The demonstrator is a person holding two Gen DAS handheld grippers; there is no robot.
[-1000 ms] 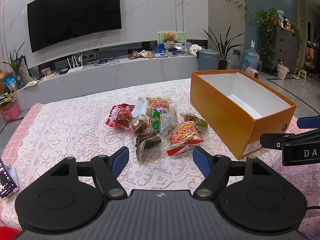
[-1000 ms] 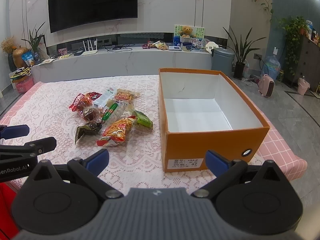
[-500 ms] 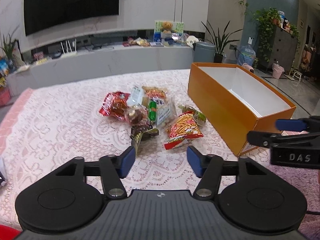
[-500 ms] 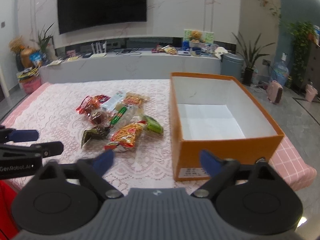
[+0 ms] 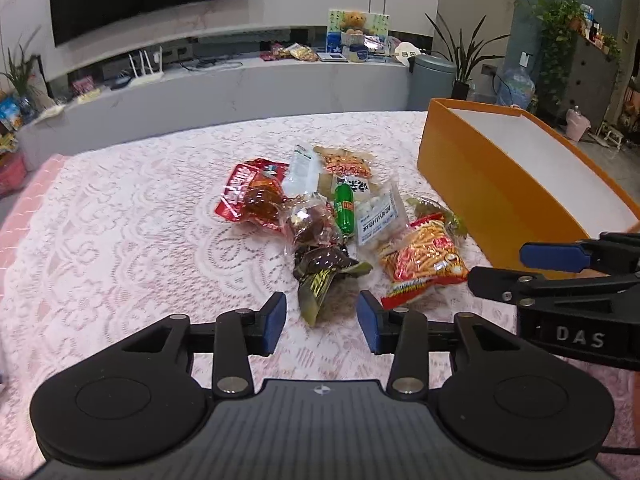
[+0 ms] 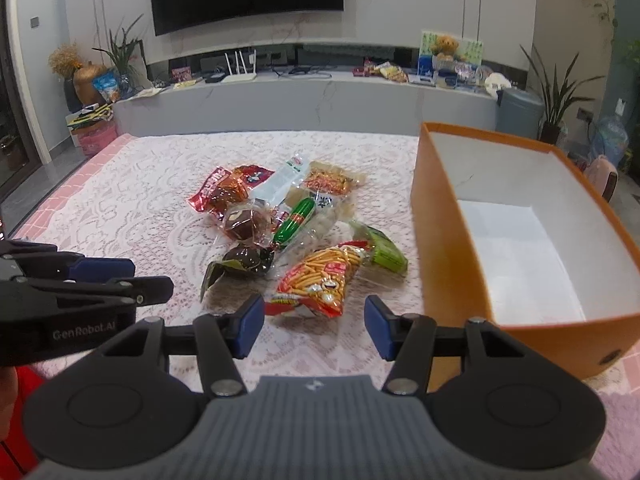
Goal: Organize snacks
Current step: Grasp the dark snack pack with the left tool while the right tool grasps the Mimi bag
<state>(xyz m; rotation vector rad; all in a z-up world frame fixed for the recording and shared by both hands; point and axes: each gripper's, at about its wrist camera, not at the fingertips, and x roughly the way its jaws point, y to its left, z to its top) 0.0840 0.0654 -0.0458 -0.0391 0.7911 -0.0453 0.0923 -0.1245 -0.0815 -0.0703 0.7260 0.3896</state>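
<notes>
Several snack packets lie in a pile on the lace tablecloth. The nearest ones are a dark green packet and an orange-red stick-snack bag. My left gripper is open, its fingers just short of the dark green packet. My right gripper is open, just in front of the stick-snack bag. An empty orange box with a white inside stands to the right of the pile; it also shows in the left wrist view.
A red packet, a green sausage and a clear white packet lie further back in the pile. Beyond the table are a grey TV bench, a wall TV and plants.
Both grippers have moved forward and down towards the pile. Both sets of fingers have closed in somewhat and still stand apart. The snacks and the box have not moved.
</notes>
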